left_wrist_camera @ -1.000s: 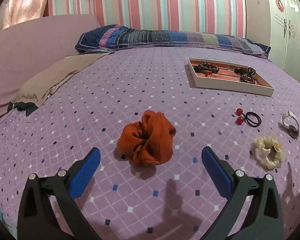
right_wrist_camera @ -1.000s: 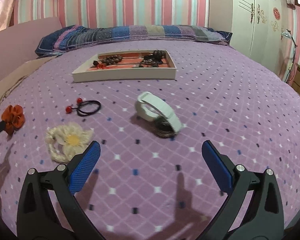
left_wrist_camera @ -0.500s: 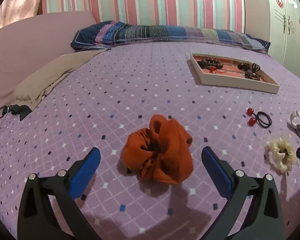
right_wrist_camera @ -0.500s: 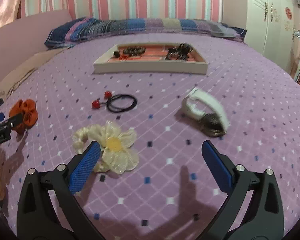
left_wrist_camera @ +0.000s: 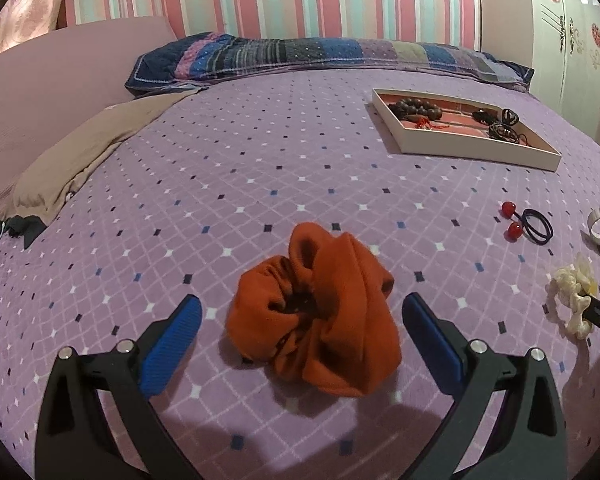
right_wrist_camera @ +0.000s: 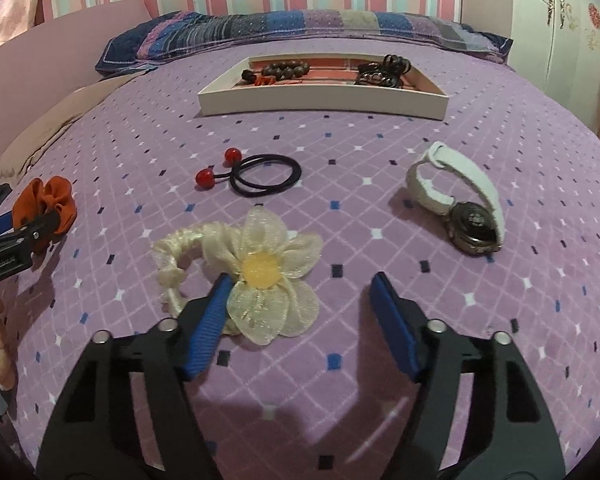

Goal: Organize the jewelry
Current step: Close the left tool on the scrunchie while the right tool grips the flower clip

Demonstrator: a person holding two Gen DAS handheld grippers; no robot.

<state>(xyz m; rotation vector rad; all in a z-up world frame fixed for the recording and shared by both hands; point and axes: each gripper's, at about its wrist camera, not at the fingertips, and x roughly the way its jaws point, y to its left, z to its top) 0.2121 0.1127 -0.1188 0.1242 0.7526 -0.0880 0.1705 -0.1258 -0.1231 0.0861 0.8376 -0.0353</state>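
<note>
Left gripper (left_wrist_camera: 300,316) gapes around the orange scrunchie (left_wrist_camera: 316,312) on the bed (left_wrist_camera: 260,168); right gripper (right_wrist_camera: 300,304) is closing on the cream flower tie (right_wrist_camera: 260,276), not yet pinched. Both soft, light; best pinched mid-bunch.

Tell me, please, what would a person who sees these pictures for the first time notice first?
Probably the orange scrunchie, lying on the purple bedspread between the open fingers of the left gripper. Next, the cream flower hair tie: the right gripper is closing its jaws around the flower, not yet pressing it. Further back stands the white tray with beads and dark hair ties.
</note>
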